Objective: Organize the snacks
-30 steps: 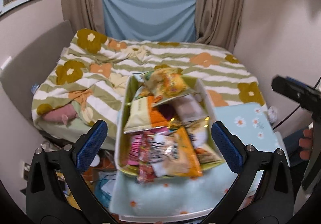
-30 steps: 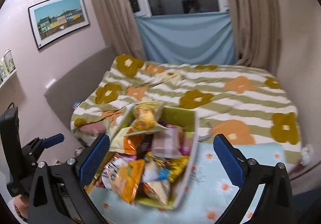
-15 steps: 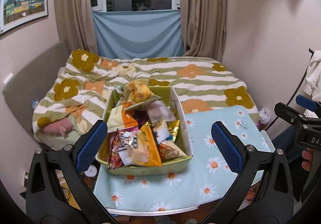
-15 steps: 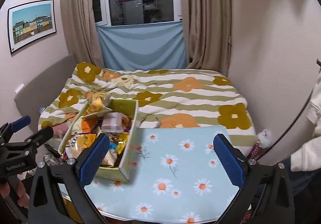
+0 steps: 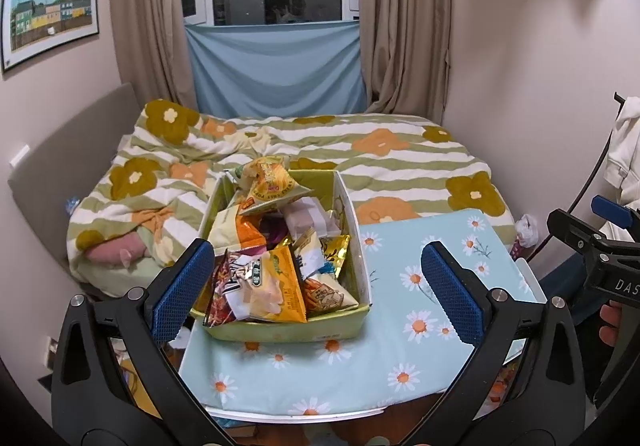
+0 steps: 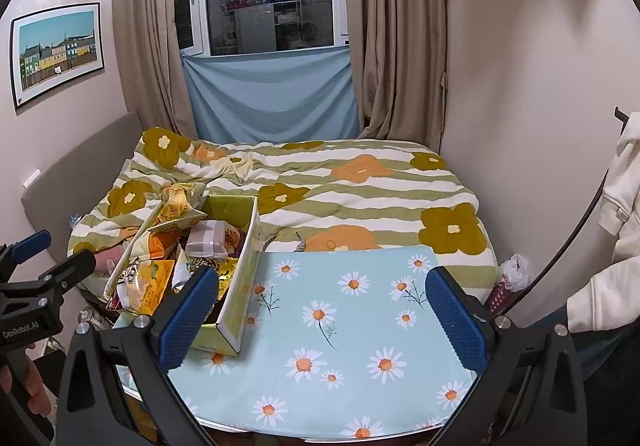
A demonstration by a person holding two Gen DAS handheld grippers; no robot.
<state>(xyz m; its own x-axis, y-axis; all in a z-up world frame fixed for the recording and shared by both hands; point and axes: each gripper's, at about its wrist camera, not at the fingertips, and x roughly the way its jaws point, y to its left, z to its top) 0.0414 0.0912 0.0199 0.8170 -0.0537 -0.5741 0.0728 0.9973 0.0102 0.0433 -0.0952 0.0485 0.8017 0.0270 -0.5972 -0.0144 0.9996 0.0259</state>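
Observation:
A yellow-green box (image 5: 280, 328) heaped with several snack bags sits on the left part of a small table under a light blue daisy cloth (image 5: 404, 310). A yellow pyramid bag (image 5: 272, 186) lies on top of the heap and an orange chip bag (image 5: 272, 286) lies at the front. The box also shows in the right wrist view (image 6: 240, 286) at the left. My left gripper (image 5: 316, 288) is open and empty, held back from the box. My right gripper (image 6: 320, 312) is open and empty above the bare cloth (image 6: 360, 310).
A bed with a green-striped flower duvet (image 5: 320, 150) stands right behind the table. A wall is on the right, with a white garment (image 6: 620, 206) hanging there. Clutter lies on the floor left of the table (image 5: 132, 362).
Both grippers have pulled back and risen from close over the box. The right view has swung right, so the box now sits at its left. Both stayed open.

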